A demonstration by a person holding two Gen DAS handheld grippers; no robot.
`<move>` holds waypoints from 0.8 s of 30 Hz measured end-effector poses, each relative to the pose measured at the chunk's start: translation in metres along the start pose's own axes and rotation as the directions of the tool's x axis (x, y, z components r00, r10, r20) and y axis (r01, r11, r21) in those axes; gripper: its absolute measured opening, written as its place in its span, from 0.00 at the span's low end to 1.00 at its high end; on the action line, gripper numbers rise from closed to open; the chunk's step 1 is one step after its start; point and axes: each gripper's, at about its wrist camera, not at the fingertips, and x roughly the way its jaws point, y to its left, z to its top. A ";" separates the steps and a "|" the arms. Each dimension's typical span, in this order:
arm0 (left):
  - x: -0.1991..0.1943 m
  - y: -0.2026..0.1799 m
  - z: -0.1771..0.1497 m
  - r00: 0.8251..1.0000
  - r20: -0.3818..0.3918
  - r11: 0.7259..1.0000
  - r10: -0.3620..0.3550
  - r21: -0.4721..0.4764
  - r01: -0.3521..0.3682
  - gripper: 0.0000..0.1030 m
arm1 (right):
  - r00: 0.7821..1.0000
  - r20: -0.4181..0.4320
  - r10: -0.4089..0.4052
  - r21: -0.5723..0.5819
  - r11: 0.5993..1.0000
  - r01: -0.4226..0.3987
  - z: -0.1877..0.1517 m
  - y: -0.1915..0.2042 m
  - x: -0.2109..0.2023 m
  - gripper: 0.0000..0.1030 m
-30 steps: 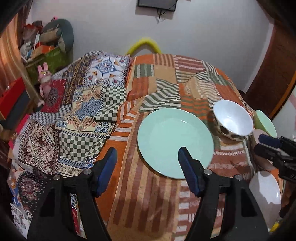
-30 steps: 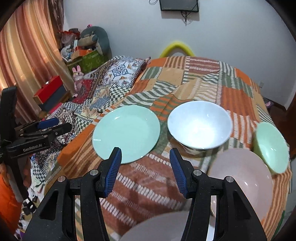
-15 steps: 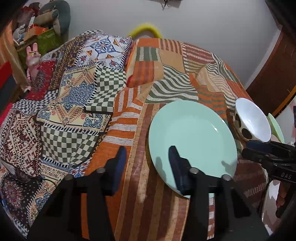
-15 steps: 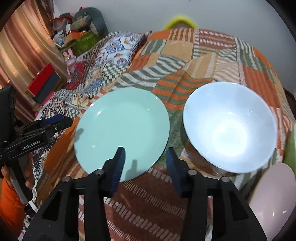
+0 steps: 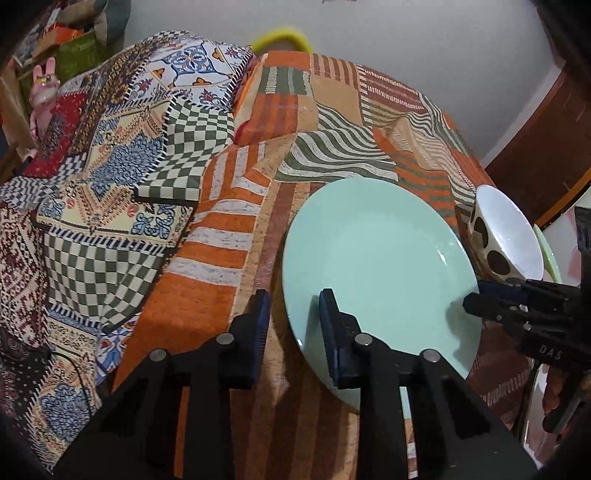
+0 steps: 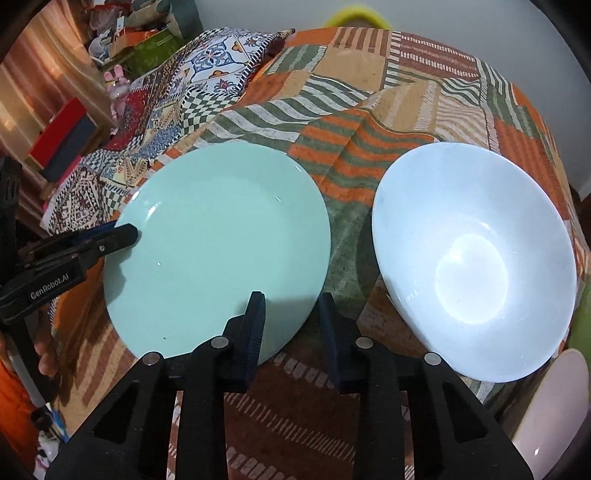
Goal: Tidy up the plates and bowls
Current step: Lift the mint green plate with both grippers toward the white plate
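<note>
A mint-green plate [image 5: 376, 258] [image 6: 221, 243] lies flat on the striped orange patchwork cloth [image 5: 221, 295]. My left gripper [image 5: 293, 319] straddles the plate's left rim: one finger over the cloth, the other over the plate. Its jaws are closing, and a gap still shows on both sides of the rim. My right gripper [image 6: 291, 321] straddles the opposite rim the same way, jaws closing with the rim between them, not pressed. Each gripper shows in the other's view: the right gripper [image 5: 480, 299], the left gripper [image 6: 125, 234]. A white bowl [image 6: 472, 258] [image 5: 506, 236], dark-spotted outside, stands right of the plate.
A pale pink dish [image 6: 554, 402] and a sliver of a green bowl [image 6: 583, 314] lie at the far right edge. A checkered quilt [image 5: 110, 166] covers the left side. A yellow chair back [image 6: 354, 14] rises behind the table. A hand [image 6: 44, 362] holds the left gripper.
Both grippers have come down and closer to the green plate, and their jaws have narrowed. They now straddle opposite rims of the plate. The dishes have not moved.
</note>
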 end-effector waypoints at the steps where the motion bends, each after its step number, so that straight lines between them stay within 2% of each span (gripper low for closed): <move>1: 0.001 -0.001 0.000 1.000 -0.004 1.000 -0.004 0.000 0.004 0.23 | 1.000 -0.005 -0.003 -0.003 1.000 0.003 0.000 0.000 0.001 0.26; 4: 0.001 -0.008 -0.001 1.000 -0.010 1.000 -0.006 0.020 0.006 0.20 | 0.999 -0.034 0.019 0.016 1.000 -0.019 0.001 -0.003 0.008 0.26; 14: -0.016 -0.015 -0.012 0.999 0.016 0.997 0.030 0.067 -0.031 0.20 | 0.999 -0.019 0.030 0.023 0.999 -0.030 -0.004 -0.001 0.000 0.23; 19: -0.039 -0.023 -0.017 0.998 0.050 0.996 0.035 0.084 -0.039 0.21 | 0.998 0.019 0.062 0.042 0.997 -0.063 -0.008 0.002 -0.014 0.23; 24: -0.071 -0.038 -0.022 0.995 0.097 0.994 0.023 0.101 -0.033 0.21 | 0.995 0.076 0.058 0.025 0.998 -0.060 -0.013 0.007 -0.041 0.23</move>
